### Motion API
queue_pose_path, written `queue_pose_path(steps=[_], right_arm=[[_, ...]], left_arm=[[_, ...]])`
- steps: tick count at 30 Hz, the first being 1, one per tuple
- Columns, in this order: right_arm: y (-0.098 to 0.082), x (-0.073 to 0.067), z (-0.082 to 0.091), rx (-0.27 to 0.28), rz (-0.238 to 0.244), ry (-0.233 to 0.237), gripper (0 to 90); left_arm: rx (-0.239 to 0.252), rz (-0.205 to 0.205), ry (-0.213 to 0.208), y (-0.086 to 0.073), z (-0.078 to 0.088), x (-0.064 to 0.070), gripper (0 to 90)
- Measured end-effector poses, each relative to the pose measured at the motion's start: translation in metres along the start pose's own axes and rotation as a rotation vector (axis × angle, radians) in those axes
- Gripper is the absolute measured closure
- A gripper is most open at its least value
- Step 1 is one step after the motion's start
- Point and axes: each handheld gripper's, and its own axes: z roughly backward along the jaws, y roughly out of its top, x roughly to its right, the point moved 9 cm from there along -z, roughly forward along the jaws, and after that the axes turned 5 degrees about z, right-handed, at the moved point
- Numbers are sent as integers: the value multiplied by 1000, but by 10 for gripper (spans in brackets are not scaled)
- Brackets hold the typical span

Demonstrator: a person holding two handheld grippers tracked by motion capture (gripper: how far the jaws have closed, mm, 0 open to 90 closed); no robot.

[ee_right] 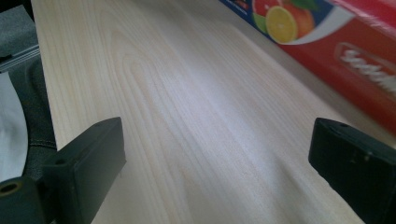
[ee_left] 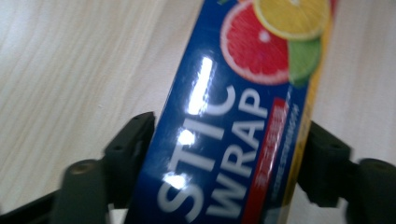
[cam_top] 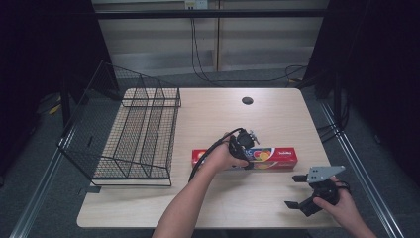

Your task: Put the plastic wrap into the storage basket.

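Observation:
A long red and blue plastic wrap box with citrus pictures lies flat on the wooden table, right of centre. My left gripper comes down on its left part, held by a hand. In the left gripper view the two black jaws press against both long sides of the box, so the left gripper is shut on it. My right gripper rests near the front right edge, open and empty, with bare table between its jaws. The box lies beyond it.
A black wire rack lies on the table's left side, overhanging the left edge. A dark cable hole sits at the back centre. Cables run over the floor behind the table.

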Motion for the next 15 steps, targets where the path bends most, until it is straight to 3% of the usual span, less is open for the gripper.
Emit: queue_pose_path(steps=[1,2,4,6,15], right_arm=[[0,0,0,0,0,0,35],[0,1,0,2,2,-1,35],[0,1,0,2,2,-1,35],[0,1,1,4,2,-2,35],[0,1,1,5,0,-3,35]], left_arm=[[0,0,0,0,0,0,385],[-8,26,0,0,0,1,404],[-11,25,3,0,0,1,407],[-14,50,1,1,0,4,411],[-36,47,6,1,-1,4,378]])
